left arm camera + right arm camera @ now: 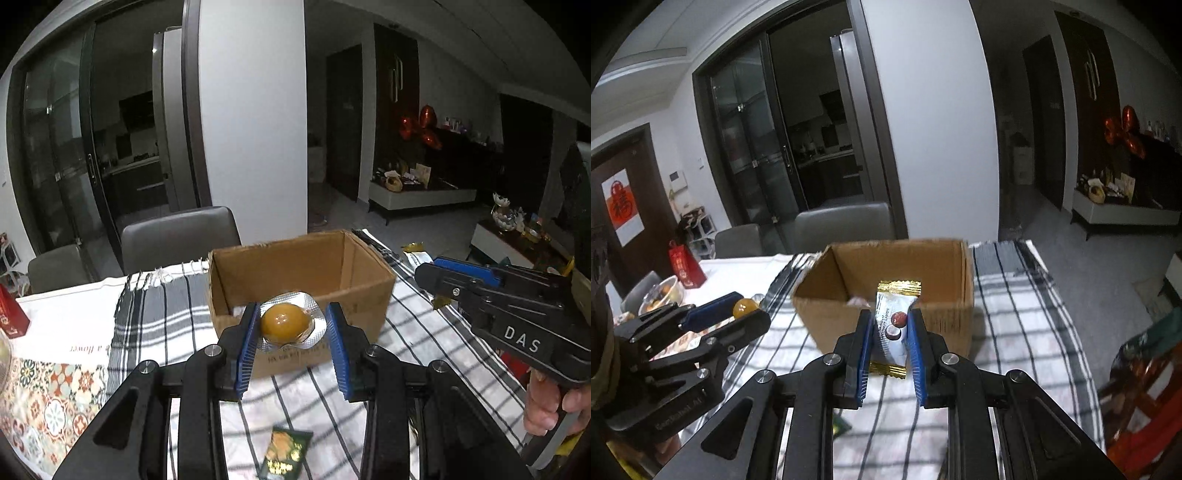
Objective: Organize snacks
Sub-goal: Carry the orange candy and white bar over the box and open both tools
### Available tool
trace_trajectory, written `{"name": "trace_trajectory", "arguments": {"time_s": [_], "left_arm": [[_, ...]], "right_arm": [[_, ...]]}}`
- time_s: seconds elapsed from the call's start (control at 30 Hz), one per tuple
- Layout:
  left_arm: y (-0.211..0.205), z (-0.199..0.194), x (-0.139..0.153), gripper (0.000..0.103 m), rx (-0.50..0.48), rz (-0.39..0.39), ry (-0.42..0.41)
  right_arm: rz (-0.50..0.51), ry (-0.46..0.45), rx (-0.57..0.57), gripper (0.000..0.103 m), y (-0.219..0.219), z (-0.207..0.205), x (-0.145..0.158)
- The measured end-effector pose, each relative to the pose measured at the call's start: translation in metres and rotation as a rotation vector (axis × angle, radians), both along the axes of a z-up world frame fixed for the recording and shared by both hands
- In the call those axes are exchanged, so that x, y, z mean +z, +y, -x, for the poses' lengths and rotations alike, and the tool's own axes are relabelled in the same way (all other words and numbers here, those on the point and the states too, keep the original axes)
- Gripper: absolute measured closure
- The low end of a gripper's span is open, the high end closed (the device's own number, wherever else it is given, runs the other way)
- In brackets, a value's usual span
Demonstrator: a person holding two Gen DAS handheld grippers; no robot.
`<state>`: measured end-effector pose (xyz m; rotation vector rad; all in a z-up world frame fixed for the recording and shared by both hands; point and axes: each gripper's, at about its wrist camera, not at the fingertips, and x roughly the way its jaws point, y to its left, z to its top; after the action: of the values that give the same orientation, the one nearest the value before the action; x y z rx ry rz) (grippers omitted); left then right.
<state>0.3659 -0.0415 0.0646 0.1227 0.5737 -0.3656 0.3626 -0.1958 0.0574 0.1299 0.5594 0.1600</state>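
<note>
Low in the left wrist view, a green snack packet (pixel 284 456) lies on the striped cloth (pixel 166 314) covering the tabletop. Above it, the left gripper (pixel 291 332) has its jaws clamped on a foil-backed yellow jelly cup (pixel 285 322), at frame centre. In the right wrist view, the right gripper (pixel 891 332) has its jaws clamped on a white gold-edged candy wrapper (pixel 894 325), held upright. Behind both stands the open cardboard box (pixel 886 258), mid-frame.
</note>
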Motion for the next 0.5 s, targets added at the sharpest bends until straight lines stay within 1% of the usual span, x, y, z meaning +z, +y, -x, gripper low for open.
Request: {"name": "trace_trajectory", "arguments": {"time_s": [0.17, 0.3, 0.4, 0.5], "left_arm": [[-0.005, -0.032, 0.001, 0.067, -0.003, 0.002, 0.005], [-0.009, -0.051, 0.000, 0.067, -0.008, -0.024, -0.014], [-0.013, -0.067, -0.003, 0.067, -0.014, -0.044, -0.009], [-0.015, -0.087, -0.006, 0.067, -0.014, -0.040, 0.015]], "right_arm": [[0.017, -0.001, 0.013, 0.083, 0.001, -0.028, -0.001], [0.011, 0.025, 0.020, 0.083, 0.000, -0.053, -0.007], [0.019, 0.034, 0.016, 0.083, 0.000, -0.069, -0.009], [0.011, 0.065, 0.011, 0.083, -0.002, -0.086, -0.014]]}}
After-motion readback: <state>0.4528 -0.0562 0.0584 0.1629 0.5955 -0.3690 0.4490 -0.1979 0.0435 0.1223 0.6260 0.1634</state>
